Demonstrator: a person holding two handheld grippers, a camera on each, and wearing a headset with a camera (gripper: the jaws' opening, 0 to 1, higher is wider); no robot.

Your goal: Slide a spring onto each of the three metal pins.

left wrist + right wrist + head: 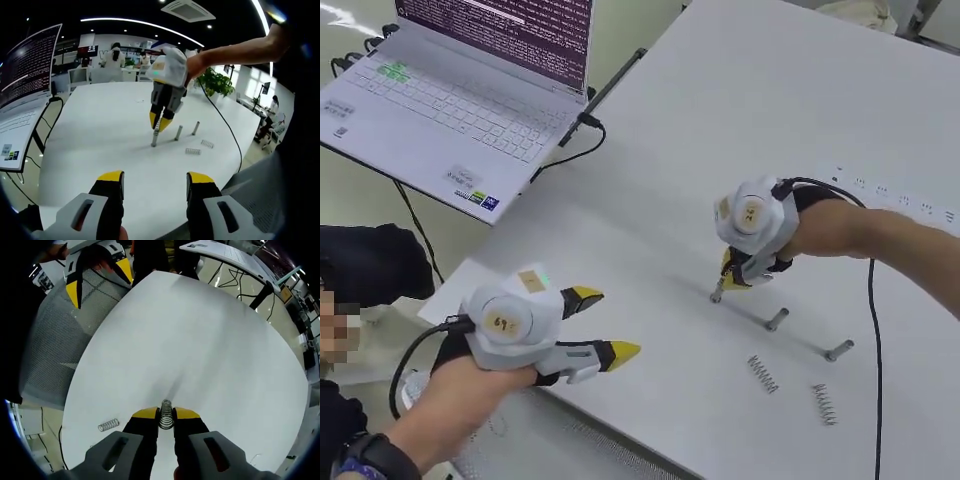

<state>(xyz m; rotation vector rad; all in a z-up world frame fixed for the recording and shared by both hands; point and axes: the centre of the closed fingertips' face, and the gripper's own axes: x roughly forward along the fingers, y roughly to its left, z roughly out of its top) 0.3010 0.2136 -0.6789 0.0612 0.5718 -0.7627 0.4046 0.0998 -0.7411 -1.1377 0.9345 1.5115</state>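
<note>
Right gripper view: right gripper [165,414] jaws pinch spring [165,406], axis upright.
Pin [154,140]: directly beneath spring, vertical.
Left gripper [155,176]: jaws wide, empty, farther.

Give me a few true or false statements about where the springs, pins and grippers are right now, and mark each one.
1. The right gripper grips a spring. True.
2. The left gripper is shut. False: its jaws stand open and empty.
3. Two loose springs lie on the table. True.
4. All three pins carry springs. False: two pins stand bare.
</note>
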